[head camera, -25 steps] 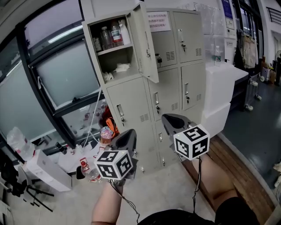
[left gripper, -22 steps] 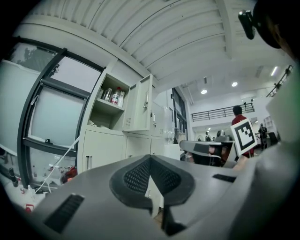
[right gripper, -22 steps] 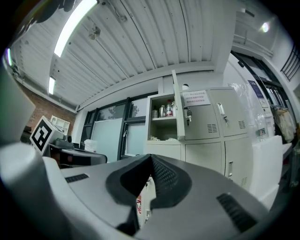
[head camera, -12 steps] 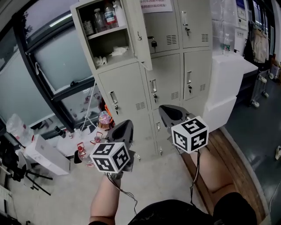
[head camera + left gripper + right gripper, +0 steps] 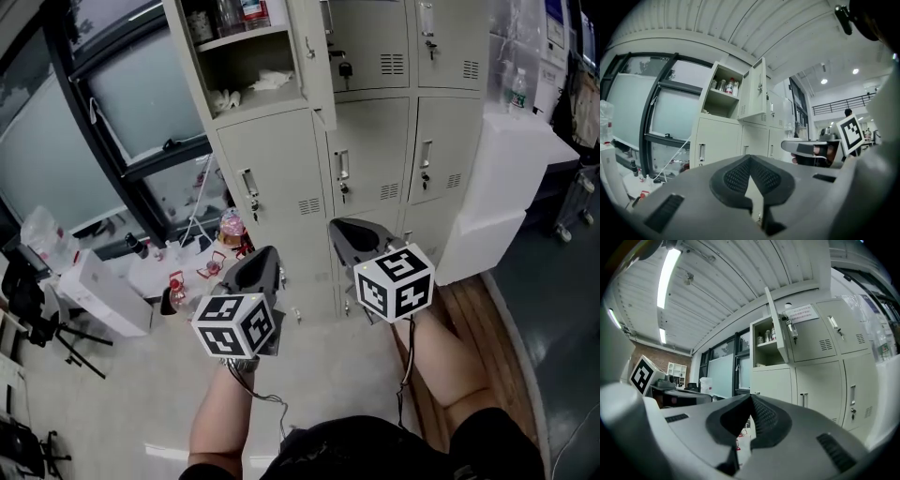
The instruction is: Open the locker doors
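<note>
- Both claws are pressing their jaws together on nothing. The left claw (image 5: 262,262) and the right claw (image 5: 345,234) are pointing level, side by side, towards the locker (image 5: 375,141) and are well apart from it.
- Judging by that empty, shut hold, they are probably only lining up on a handle and not gripping yet.
- The locker's top left door (image 5: 314,56) is hanging open, while every other door in view is sitting closed.
- The middle left door (image 5: 277,173) is facing the left claw, with its handle (image 5: 249,184) near the door's left edge, so it is looking like a likely next target.
- The open compartment is holding bottles (image 5: 225,14) on its upper shelf and a crumpled white cloth or paper (image 5: 267,80) below.
- More bottles (image 5: 176,292) are standing on the floor by the locker's left side.
</note>
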Motion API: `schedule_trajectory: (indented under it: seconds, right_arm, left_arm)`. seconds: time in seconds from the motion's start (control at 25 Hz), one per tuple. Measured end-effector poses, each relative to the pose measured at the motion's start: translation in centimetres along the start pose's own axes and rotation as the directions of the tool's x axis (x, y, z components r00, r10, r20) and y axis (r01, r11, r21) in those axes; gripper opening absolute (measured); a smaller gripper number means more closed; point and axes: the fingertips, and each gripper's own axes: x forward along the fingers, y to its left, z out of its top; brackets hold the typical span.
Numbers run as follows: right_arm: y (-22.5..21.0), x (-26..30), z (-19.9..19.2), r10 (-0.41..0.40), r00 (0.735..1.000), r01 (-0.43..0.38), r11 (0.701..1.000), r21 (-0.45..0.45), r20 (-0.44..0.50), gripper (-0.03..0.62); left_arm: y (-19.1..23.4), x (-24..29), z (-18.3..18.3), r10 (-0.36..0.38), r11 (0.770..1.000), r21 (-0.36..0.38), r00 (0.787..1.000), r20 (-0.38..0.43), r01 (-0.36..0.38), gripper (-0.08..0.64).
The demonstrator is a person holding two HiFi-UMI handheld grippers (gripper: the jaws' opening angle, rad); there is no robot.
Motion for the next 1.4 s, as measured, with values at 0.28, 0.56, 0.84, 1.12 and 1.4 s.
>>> schedule_trajectory:
  seconds: [0.28, 0.56, 0.84, 1.12, 1.4]
  right_arm:
    - [1.3, 3.7, -2.5, 0.034, 0.999, -0.033, 0.999, 0.024, -0.036, 0.000]
    - [2.3, 9.7, -4.6, 0.032, 0.997, -0.030, 0.999, 0.026, -0.068, 0.000]
    - [1.8, 18.1, -7.2, -0.001, 0.994, 0.007, 0.998, 0.055, -0.110, 0.000]
    - [1.1, 25.6, -9.0, -0.038, 0.992, 0.045, 0.997, 0.059, -0.118, 0.000]
    - [0.9, 31.6, -10.5, -0.058, 0.992, 0.065, 0.996, 0.058, -0.116, 0.000]
  left_arm:
    - [4.0, 0.0, -1.6, 0.065, 0.997, -0.029, 0.998, -0.014, -0.065, -0.002]
    - [9.3, 2.0, -2.6, 0.064, 0.997, -0.038, 0.998, -0.018, -0.065, -0.002]
    - [16.3, 5.7, -3.1, 0.011, 0.998, -0.066, 1.000, -0.003, -0.012, -0.002]
    - [21.8, 9.4, -3.4, -0.034, 0.998, -0.048, 0.999, 0.013, 0.035, -0.002]
    - [24.9, 12.0, -4.1, -0.089, 0.996, 0.006, 0.996, -0.005, 0.089, -0.002]
